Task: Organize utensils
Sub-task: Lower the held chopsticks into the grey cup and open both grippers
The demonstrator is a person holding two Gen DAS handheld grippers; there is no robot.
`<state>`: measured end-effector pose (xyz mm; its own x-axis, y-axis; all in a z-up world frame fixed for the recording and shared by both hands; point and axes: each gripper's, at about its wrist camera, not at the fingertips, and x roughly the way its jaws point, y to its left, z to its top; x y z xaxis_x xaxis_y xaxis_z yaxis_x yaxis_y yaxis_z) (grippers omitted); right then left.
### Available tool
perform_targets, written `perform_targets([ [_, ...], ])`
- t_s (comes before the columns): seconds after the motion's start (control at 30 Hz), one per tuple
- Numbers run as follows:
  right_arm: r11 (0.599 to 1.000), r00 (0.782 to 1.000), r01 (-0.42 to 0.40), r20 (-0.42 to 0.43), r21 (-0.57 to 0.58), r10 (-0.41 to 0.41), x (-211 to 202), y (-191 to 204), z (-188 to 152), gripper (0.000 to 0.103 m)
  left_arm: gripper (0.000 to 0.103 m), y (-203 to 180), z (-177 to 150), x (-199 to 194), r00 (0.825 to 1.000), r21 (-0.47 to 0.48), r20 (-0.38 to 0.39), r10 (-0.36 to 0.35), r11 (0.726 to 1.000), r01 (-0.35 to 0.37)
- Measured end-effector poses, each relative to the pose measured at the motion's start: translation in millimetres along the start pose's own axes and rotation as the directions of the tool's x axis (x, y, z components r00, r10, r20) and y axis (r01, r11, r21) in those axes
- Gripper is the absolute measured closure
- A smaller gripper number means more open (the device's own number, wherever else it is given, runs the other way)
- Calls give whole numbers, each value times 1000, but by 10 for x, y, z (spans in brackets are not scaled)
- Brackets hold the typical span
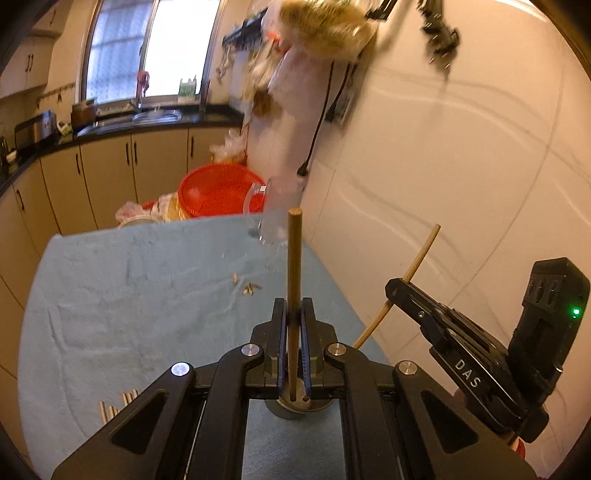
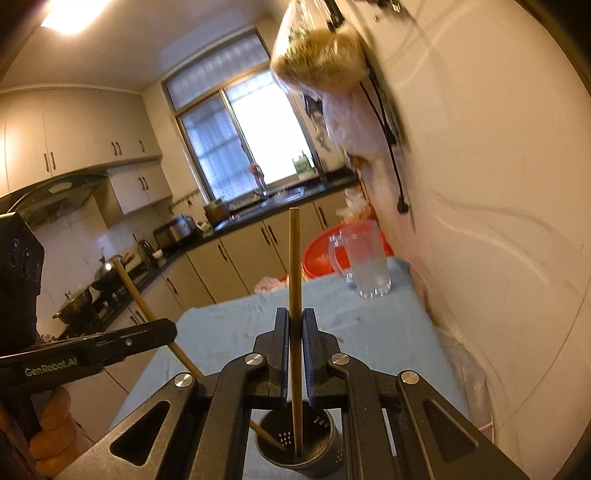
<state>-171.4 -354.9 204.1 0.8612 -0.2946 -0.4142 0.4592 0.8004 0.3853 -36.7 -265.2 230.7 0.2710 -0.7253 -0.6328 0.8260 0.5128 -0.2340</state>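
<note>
Here, both grippers pinching slim tan chopsticks, left gripper, right gripper, lower ends inside perforated dark holder.

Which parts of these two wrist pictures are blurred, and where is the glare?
Left wrist view: hanging bag and glass mug smeared by motion, window blown out. Right wrist view: bag blurred, ceiling light glaring, chopstick sharp.
</note>
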Motion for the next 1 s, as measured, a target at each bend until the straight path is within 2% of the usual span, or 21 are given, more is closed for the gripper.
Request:
perform_targets([
  [0.27, 1000, 994, 14, -108, 27, -11, 382, -159, -183, 95, 96, 165, -121, 397, 997, -27, -76, 32, 999, -34],
  [0.43, 999, 992, 34, -125, 20, -31, 446, -188, -192, 91, 96, 193, -123, 464, 996, -31, -71, 47, 998, -49],
  [0.47, 999, 992, 39, -121, 17, -37, 431, -188, -181, 84, 96, 192, -120, 462, 996, -32, -69, 48, 998, -51],
  [0.5, 999, 992, 41, -117, 17, -39, 404, -180, -178, 69, 96, 194, -120, 457, 997, -34, -65, 50, 998, -52],
  [0.57, 999, 994, 43, -99, 26, -40, 338, -190, -170, 56, 93, 193, -114, 405, 997, -38, -54, 46, 998, -48],
  [0.6, 999, 995, 46, -93, 26, -43, 308, -190, -158, 56, 91, 195, -115, 380, 998, -39, -49, 44, 998, -46],
  [0.67, 998, 995, 51, -82, 21, -49, 245, -185, -133, 56, 78, 200, -109, 320, 998, -42, -34, 45, 998, -47],
  [0.83, 997, 997, 75, -38, 25, -74, -25, -169, -82, 46, 65, 223, -109, 81, 998, -55, 17, 55, 997, -54],
  [0.9, 996, 996, 91, -4, 18, -91, -178, -130, -70, 36, 63, 251, -116, -37, 996, -66, 45, 71, 996, -68],
  [0.97, 992, 990, 126, 57, -5, -126, -389, -55, -66, 29, 53, 296, -141, -195, 993, -77, 75, 96, 993, -90],
  [1.0, 987, 984, 157, 90, -27, -154, -499, 5, -70, 23, 51, 326, -158, -283, 989, -87, 91, 114, 990, -107],
])
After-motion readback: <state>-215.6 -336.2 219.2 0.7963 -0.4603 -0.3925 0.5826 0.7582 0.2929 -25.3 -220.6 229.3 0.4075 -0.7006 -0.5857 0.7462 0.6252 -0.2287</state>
